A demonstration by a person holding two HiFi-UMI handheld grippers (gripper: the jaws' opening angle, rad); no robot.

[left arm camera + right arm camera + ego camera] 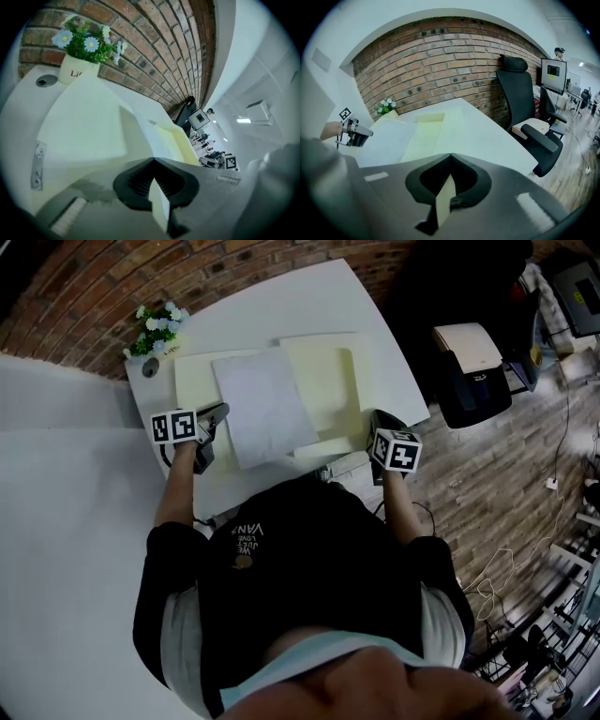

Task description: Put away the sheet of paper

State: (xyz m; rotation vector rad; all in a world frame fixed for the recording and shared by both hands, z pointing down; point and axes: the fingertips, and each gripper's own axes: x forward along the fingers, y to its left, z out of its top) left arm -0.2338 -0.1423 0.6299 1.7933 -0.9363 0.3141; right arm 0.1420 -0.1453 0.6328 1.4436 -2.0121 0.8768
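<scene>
A white sheet of paper [264,404] lies slanted across an open pale-yellow folder [333,381] on the white table [309,296]. My left gripper [222,410] sits at the sheet's near-left edge, jaws shut and nothing seen held. My right gripper [375,418] is at the folder's near-right corner, also shut and empty. In the left gripper view the closed tips [153,159] point over the folder [79,117]. The right gripper view shows its closed tips [450,154] facing the sheet [389,136], the folder [426,131] and the left gripper [361,133].
A small pot of white flowers [155,334] stands at the table's far-left corner beside a round cable hole [150,370]. A brick wall runs behind. A black office chair [469,362] stands to the right of the table on the wooden floor.
</scene>
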